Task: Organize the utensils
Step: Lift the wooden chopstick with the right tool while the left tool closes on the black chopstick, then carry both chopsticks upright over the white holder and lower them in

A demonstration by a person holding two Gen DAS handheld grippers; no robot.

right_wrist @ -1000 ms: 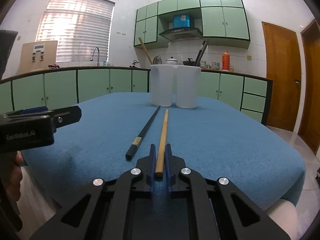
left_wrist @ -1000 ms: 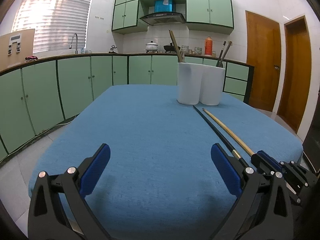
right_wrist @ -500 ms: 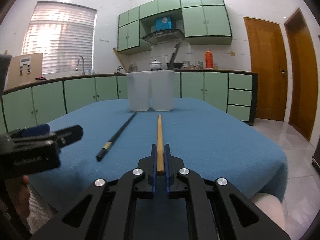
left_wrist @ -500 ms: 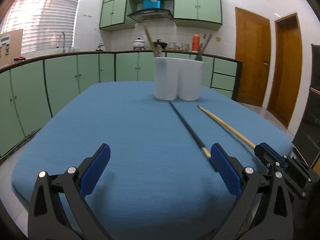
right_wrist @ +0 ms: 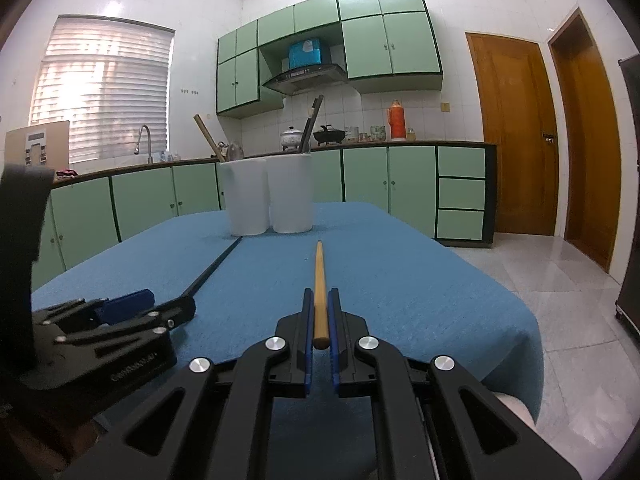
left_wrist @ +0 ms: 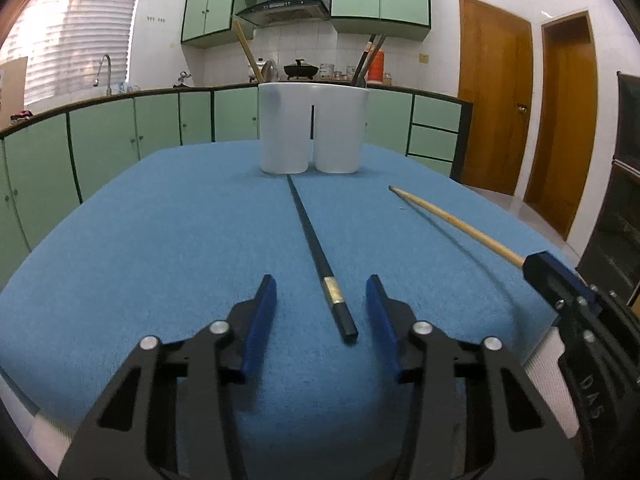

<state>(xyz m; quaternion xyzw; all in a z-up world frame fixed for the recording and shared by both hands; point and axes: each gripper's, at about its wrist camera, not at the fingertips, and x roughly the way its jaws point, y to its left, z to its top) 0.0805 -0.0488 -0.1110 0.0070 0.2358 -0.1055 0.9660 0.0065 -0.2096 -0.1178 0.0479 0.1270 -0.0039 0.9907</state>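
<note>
Both grippers at the near edge of the blue table cloth (left_wrist: pixel 160 240), one chopstick each.
Left gripper (left_wrist: pixel 321 304) jaws closing around the black chopstick (left_wrist: pixel 310 236), pads not touching; its tip reaches the white utensil holder (left_wrist: pixel 313 132). Right gripper (right_wrist: pixel 320 322) clamped on the wooden chopstick (right_wrist: pixel 319 276), lifted, pointing toward that holder.
</note>
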